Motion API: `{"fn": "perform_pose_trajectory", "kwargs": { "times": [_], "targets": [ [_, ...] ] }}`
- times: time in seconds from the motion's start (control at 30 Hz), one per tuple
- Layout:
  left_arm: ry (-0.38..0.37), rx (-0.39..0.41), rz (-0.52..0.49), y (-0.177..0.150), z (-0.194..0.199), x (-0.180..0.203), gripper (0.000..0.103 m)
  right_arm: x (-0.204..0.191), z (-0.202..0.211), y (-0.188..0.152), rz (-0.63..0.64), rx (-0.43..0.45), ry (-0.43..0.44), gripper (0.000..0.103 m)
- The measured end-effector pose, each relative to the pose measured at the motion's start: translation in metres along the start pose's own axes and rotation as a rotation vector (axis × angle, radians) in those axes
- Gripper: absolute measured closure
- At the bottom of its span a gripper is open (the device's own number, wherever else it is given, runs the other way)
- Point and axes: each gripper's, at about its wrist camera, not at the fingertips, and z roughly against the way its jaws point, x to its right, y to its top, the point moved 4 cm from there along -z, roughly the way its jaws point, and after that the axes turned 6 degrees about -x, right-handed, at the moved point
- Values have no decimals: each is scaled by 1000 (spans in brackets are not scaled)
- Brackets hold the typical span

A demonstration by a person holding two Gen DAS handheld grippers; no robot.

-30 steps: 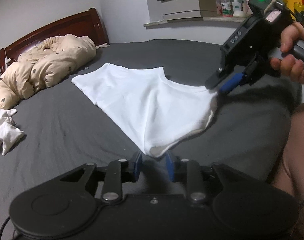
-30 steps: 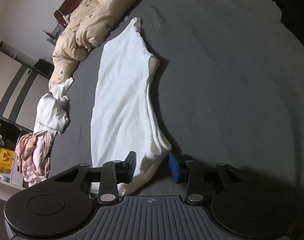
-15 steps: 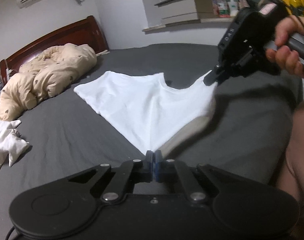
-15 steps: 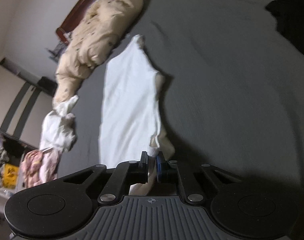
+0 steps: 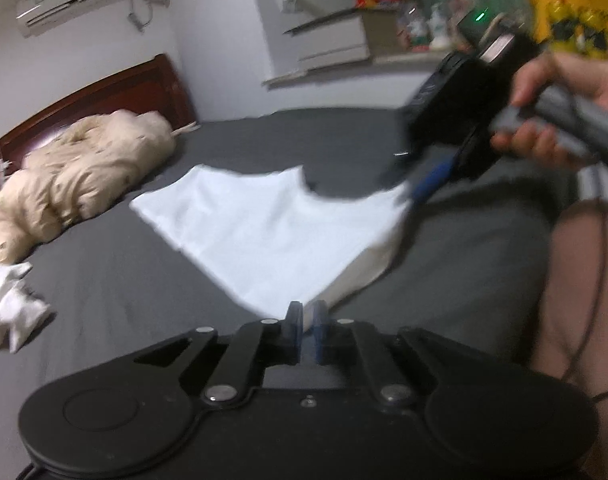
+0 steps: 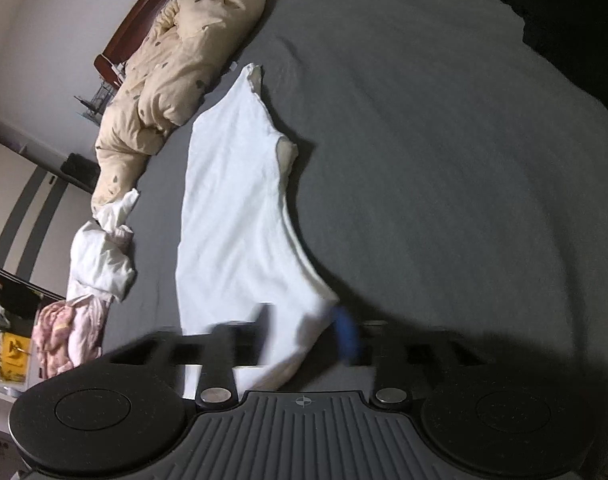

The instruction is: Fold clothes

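Folding the soft white cotton shirt (image 5: pixel 263 236) well means pulling both near corners evenly, so the cloth stays flat on the dark grey bed sheet (image 5: pixel 103 280). The shirt lies spread in the middle of the frame, reaching toward the lower edge. The left tongs (image 5: pixel 304 320) at the bottom are almost shut, pinching one shirt corner. The right tongs (image 6: pixel 304 328) are opening, and the other shirt corner hangs loose between their blurred pads, so they must pinch it again.

White shirt (image 5: pixel 271 232), dark grey bedsheet (image 5: pixel 103 280), beige spotted duvet (image 6: pixel 171 64), reddish-brown headboard (image 5: pixel 115 92)
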Motion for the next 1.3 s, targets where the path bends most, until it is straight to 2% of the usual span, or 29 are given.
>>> {"fn": "perform_pose_trajectory", "kwargs": {
  "times": [0.1, 0.17, 0.3, 0.4, 0.57, 0.67, 0.87, 1.0, 1.07, 1.3],
  "targets": [
    [-49, 7, 2, 10, -6, 14, 89, -3, 0, -2, -12, 3, 38, 46],
    [-31, 2, -16, 16, -13, 23, 88, -3, -2, -3, -23, 9, 27, 46],
    [15, -2, -22, 27, -20, 28, 72, 7, -6, -2, -124, -15, 9, 46],
    [26, -5, -22, 23, -16, 23, 67, 8, -6, -1, -148, -24, 16, 46],
    [81, -82, -35, 0, -15, 5, 65, 0, -15, -7, -113, -92, 42, 46],
    [120, -124, -55, -9, -18, -6, 65, -4, -20, -12, -106, -95, 60, 46],
    [167, -88, -270, -9, -28, -2, 61, -8, -27, -16, -138, -33, 69, 46],
    [174, -65, -396, -8, -35, 3, 61, -7, -28, -20, -166, 22, 52, 67],
    [165, -50, -454, -10, -34, 5, 62, -8, -28, -22, -181, 32, 70, 82],
    [128, -17, -688, -18, -33, 9, 61, -17, -21, -16, -226, 53, 151, 83]
  ]
}}
